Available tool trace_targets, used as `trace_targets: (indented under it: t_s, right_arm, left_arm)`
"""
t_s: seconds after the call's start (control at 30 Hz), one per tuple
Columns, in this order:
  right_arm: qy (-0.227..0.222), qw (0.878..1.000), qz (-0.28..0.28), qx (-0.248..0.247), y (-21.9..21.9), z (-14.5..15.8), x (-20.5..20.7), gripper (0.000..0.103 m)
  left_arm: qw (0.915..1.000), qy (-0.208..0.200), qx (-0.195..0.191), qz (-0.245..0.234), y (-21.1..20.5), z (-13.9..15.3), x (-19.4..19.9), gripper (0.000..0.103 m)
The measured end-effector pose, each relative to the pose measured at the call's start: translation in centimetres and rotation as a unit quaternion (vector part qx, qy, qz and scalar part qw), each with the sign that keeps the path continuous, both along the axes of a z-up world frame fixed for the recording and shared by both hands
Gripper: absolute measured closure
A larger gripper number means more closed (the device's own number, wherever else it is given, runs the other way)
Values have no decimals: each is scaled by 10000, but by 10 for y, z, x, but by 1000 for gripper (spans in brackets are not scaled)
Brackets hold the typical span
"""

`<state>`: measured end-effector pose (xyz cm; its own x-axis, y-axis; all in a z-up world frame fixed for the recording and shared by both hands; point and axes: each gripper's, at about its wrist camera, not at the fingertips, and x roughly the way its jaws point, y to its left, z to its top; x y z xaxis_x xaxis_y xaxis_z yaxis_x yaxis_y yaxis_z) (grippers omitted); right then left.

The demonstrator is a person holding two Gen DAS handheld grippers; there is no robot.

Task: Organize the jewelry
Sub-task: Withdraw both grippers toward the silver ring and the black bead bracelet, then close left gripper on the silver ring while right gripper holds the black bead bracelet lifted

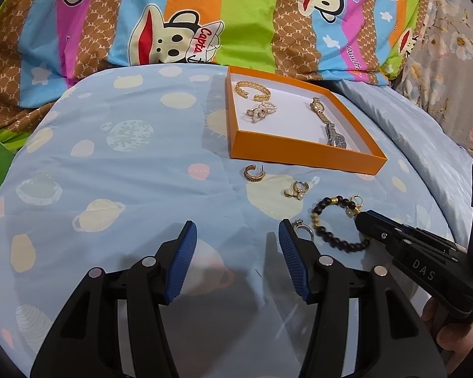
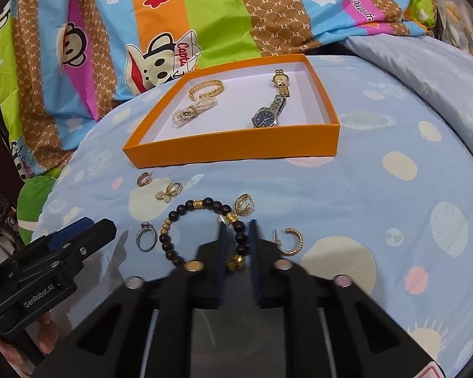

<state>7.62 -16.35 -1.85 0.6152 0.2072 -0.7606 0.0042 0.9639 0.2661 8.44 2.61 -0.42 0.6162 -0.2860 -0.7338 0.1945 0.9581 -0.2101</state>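
Note:
An orange box (image 1: pixel 299 148) (image 2: pixel 236 149) on the blue bedspread holds a gold bracelet (image 1: pixel 252 90), a pearl piece (image 1: pixel 261 111), a gold watch (image 1: pixel 318 108) and a silver watch (image 2: pixel 268 115). In front of it lie loose earrings (image 1: pixel 254 173) (image 2: pixel 290 241), a ring (image 2: pixel 146 236) and a dark bead bracelet (image 1: pixel 334 223) (image 2: pixel 201 230). My right gripper (image 2: pixel 238 236) is shut on the bead bracelet's right side, still on the cloth; it also shows in the left wrist view (image 1: pixel 367 219). My left gripper (image 1: pixel 236 239) is open and empty, left of the bracelet.
A striped cartoon-monkey quilt (image 1: pixel 205 15) lies bunched behind the box. A light blue pillow (image 2: pixel 425 63) sits to the right. Pearl drop earrings (image 1: pixel 294 190) and a gold hoop (image 2: pixel 243 204) lie near the bracelet.

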Motion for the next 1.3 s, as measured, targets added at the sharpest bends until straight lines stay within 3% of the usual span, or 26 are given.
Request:
trace_targets:
  t_s: [0.33, 0.57, 0.93, 1.3]
  right_arm:
    - [-448, 9989, -104, 134, -13, 14, -42, 95]
    - [-305, 9991, -188, 236, -26, 10, -73, 95]
    - [-109, 9991, -226, 341, -32, 3, -73, 95]
    - [-71, 9992, -222, 332, -31, 2, -72, 95]
  left_arm:
    - [9993, 76, -46, -373, -10, -1, -4, 49]
    - [9984, 107, 34, -562, -31, -2, -7, 49]
    - [9972, 82, 455, -595, -56, -4, -3, 52]
    - [9973, 128, 210, -685, -52, -4, -2, 99]
